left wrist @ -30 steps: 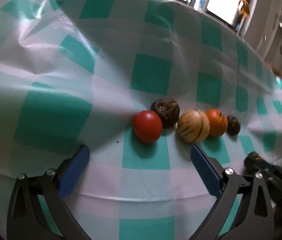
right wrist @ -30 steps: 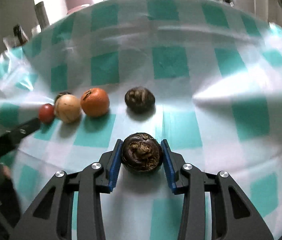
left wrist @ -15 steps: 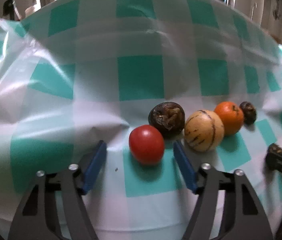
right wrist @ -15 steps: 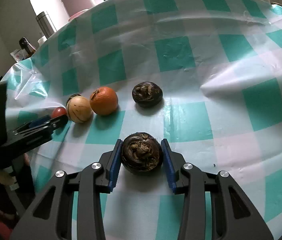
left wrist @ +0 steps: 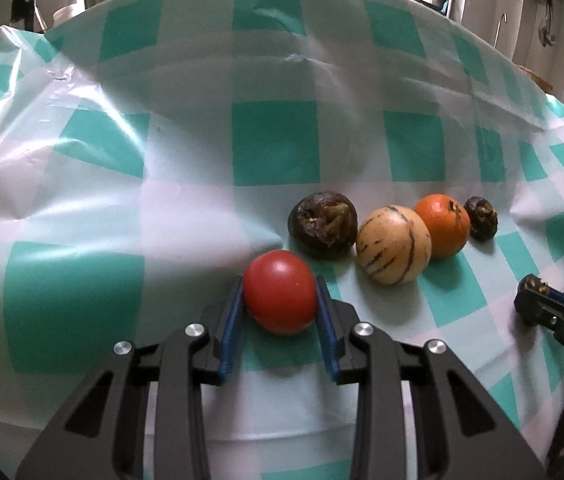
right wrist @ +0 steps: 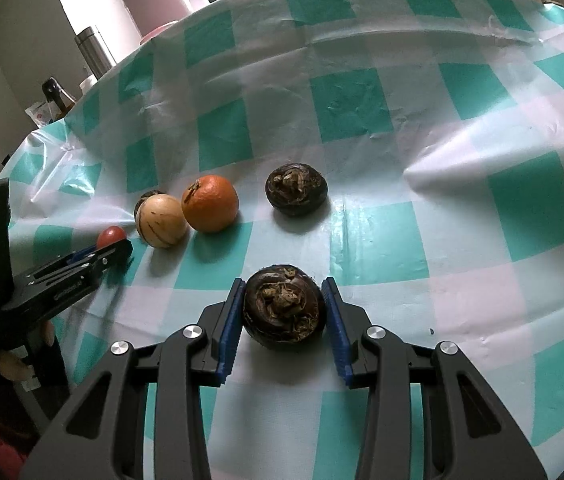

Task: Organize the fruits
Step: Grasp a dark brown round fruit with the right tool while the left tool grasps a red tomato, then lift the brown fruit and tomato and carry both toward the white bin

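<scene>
Fruits lie in a loose row on a table under a teal and white checked plastic cloth [left wrist: 273, 148], and the orange [right wrist: 210, 203] in the row serves as the landmark here. Touching the orange on one side is a pale cream fruit with dark stripes [right wrist: 161, 220]; beyond that sits a dark wrinkled fruit [left wrist: 323, 230], mostly hidden in the right wrist view. Past those, farthest from the orange, is a red tomato [left wrist: 280, 292], pinched between the blue pads of the left gripper [left wrist: 280, 298]. On the orange's other side, a little apart from it, rests a second dark wrinkled fruit [right wrist: 296, 189]. Nearer the camera than the orange, a third dark wrinkled fruit [right wrist: 284, 307] is clamped between the blue pads of the right gripper [right wrist: 284, 312], low against the cloth
</scene>
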The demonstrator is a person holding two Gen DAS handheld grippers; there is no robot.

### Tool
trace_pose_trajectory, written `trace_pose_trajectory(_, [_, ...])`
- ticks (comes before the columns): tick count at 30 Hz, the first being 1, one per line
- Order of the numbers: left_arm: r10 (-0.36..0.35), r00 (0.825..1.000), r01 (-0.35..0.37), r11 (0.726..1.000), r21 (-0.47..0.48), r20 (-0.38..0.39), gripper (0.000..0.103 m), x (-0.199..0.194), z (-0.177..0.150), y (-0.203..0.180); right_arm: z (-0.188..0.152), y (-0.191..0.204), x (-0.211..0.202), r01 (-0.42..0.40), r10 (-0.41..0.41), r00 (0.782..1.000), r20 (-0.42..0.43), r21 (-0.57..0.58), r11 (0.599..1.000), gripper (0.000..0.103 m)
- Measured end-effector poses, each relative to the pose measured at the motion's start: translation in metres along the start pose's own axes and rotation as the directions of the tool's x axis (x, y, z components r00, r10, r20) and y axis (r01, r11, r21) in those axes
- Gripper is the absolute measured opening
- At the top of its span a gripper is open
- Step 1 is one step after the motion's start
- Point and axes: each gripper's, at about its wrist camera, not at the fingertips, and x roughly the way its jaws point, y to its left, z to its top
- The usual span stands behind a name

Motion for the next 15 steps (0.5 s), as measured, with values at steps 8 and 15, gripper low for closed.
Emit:
trace_pose_trajectory(8, [-0.009,1.000,0.010,1.000,-0.022,0.030,0.033,-0.011,-0.006,0.012,0.000,-0.005,0.002,-0.030,0.030,1.000,0.005,0.023,0.999,0.039])
trace_pose_trajectory(15, [-0.032,0.995,0.043,0.993,-0.106,0.096,0.033,-0.041,-0.018,0.034,-0.001,-0.013,0.000,-0.079,0.078,0.997,0.015,0.066,0.995,0.039])
